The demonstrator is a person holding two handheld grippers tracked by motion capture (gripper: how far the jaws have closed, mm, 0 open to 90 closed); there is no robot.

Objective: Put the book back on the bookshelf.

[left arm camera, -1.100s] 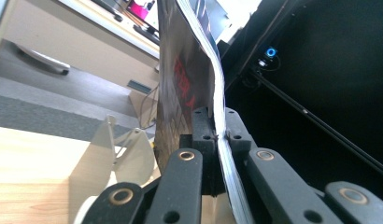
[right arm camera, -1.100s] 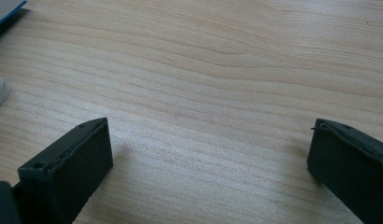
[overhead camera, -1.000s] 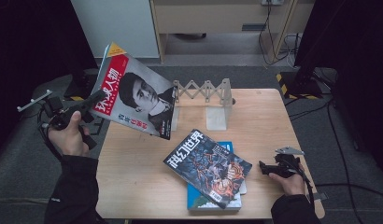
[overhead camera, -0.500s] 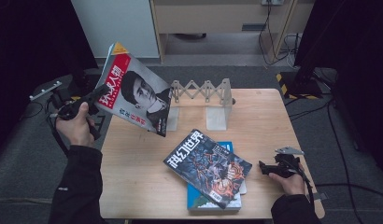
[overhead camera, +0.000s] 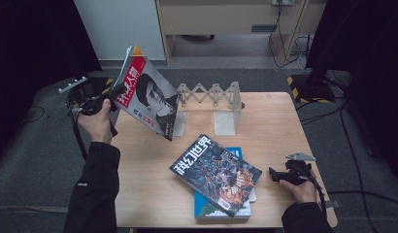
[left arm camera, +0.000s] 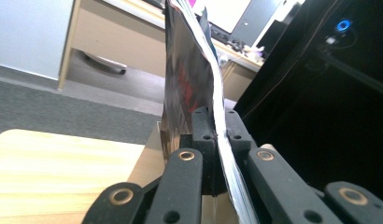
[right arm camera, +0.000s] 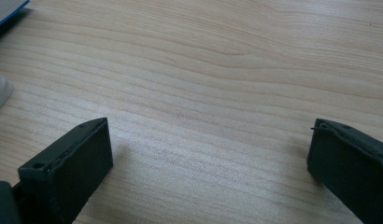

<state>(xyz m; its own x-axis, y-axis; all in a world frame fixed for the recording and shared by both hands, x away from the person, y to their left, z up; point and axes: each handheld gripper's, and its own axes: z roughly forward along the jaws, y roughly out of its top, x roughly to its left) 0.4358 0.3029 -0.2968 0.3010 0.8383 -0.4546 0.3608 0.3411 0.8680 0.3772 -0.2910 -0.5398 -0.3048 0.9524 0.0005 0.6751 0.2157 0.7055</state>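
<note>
R gripper (overhead camera: 277, 174) rests at near-right corner of table (overhead camera: 284, 121), jaws wide apart, nothing between, just bare wood. Two mags stacked at near edge, center. L gripper (overhead camera: 112, 94) off the left edge, jaws clamped on edge of red-cover mag (overhead camera: 146, 99), held tilted in air. Accordion rack (overhead camera: 209, 94) at far edge.

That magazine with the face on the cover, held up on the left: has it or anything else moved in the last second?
Barely. The left gripper stays clamped on the red magazine and has carried it slightly right and up, toward the folding rack. The hand has shifted a little inward with it. The right gripper rests open on the table as before, and the two stacked magazines have not moved.
</note>
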